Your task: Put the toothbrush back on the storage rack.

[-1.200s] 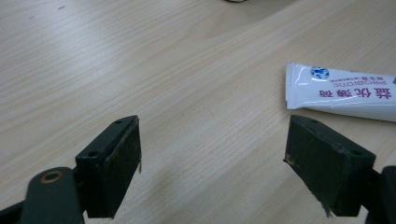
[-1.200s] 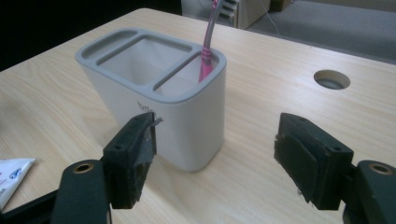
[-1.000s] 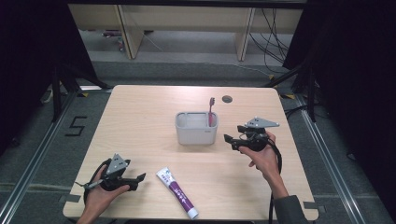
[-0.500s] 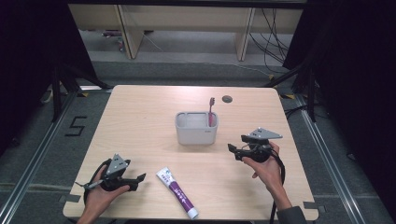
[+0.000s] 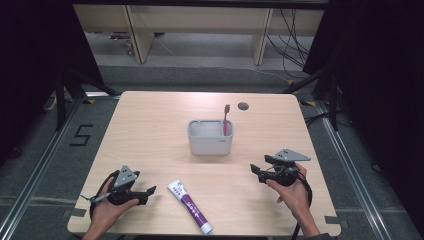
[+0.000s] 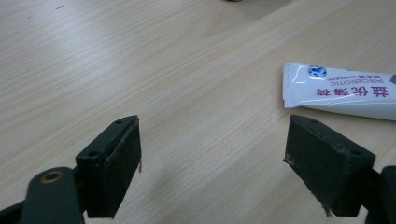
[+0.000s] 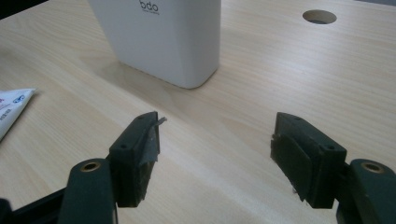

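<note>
Toothpaste pickup is looking like the step in hand: the tube [image 5: 189, 207] is lying flat near the table's [image 5: 150, 130] near edge, between the two grippers and closer to the left gripper [image 5: 145, 192], which is resting just left of it with jaws standing wide and nothing between them. The right gripper [image 5: 256, 171] is hovering low at the right, jaws also wide and empty, having just been closing slightly. Best approach, as I judge it: coming in square across the tube's narrow width, mid-body, closing gently so the soft tube is not buckling. Tube is white with a purple band, flat crimped end pointing far-left. The holder [image 5: 210, 138], with a toothbrush [image 5: 225, 120] standing in it, is sitting mid-table.
</note>
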Demonstrator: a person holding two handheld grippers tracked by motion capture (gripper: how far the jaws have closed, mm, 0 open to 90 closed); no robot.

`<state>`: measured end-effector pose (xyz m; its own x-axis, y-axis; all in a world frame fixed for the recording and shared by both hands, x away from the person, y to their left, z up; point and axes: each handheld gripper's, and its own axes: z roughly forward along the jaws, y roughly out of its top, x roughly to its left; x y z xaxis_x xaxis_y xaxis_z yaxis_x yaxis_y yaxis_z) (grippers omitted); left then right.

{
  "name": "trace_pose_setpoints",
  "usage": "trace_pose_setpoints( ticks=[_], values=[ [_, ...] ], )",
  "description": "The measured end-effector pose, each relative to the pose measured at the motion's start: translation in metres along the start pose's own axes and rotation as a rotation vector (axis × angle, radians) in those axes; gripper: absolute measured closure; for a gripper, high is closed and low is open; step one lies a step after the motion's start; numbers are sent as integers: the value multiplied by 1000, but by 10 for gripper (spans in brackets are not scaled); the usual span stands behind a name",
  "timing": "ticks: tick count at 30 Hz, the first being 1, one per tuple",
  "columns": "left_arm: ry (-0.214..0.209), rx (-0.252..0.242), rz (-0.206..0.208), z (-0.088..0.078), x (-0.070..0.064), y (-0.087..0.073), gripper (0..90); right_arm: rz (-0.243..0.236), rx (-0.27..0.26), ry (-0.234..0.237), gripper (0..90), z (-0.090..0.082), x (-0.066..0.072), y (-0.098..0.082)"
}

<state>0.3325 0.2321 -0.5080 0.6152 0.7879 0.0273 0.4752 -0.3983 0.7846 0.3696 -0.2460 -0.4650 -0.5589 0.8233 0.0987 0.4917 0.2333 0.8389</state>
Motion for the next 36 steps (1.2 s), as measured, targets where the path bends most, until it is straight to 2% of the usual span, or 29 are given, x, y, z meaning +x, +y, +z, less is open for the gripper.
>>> trace_pose_setpoints(
  ticks=[1,4,5,6,7,9,12,13,14,15,17,18,20,21,22,23,24,26,27,28,32,34,35,36],
  values=[
    [0,0,0,0,0,0,182,-16,12,12,334,-2,-1,0],
    [0,-1,-1,0,0,0,182,-39,5,-1,335,-5,1,-4],
    [0,-3,-1,0,0,0,182,-39,-1,10,336,-5,3,-5],
    [3,-3,-2,0,0,0,182,-19,6,18,336,-6,5,-7],
    [1,-3,-3,0,0,0,182,-35,10,9,336,-7,5,-8],
    [-2,-2,4,0,0,0,182,-23,4,22,335,-7,7,-12],
    [-4,-3,2,0,0,0,188,-19,26,16,335,-12,10,-17],
    [-5,-4,1,0,-1,0,188,-44,14,16,335,-12,8,-18],
    [-5,-5,4,0,-1,0,191,-14,25,14,335,-14,10,-20],
    [-6,-8,6,0,-1,0,201,-42,8,11,335,-14,9,-21],
    [-10,-1,4,0,-1,0,209,-22,18,20,335,-16,11,-24],
    [-10,-5,2,0,-2,0,217,-46,17,14,335,-17,9,-25],
    [-23,0,4,0,-2,0,239,-43,20,16,335,-19,10,-28],
    [-27,-2,2,0,-3,0,247,-9,33,21,335,-21,13,-29],
    [-31,0,4,0,-4,0,264,-45,25,14,335,-21,11,-30],
    [-34,-2,5,0,-4,0,282,-36,32,14,335,-23,12,-32],
    [-36,5,5,-1,-5,1,288,-52,33,17,335,-24,11,-32],
    [-48,8,13,-1,-6,1,300,-8,37,17,334,-27,15,-35],
    [-50,-2,4,0,-7,0,304,-50,32,19,334,-28,12,-35],
    [-45,-3,7,1,-7,0,304,-10,39,21,335,-30,14,-37],
    [-46,10,12,0,-7,0,314,-10,20,27,334,-35,15,-42],
    [-50,14,12,1,-7,0,314,-33,29,22,334,-38,14,-44],
    [-55,14,14,1,-8,0,315,-14,25,25,334,-38,15,-46],
    [-54,10,9,1,-8,0,319,-29,26,25,334,-39,14,-47]
  ],
)
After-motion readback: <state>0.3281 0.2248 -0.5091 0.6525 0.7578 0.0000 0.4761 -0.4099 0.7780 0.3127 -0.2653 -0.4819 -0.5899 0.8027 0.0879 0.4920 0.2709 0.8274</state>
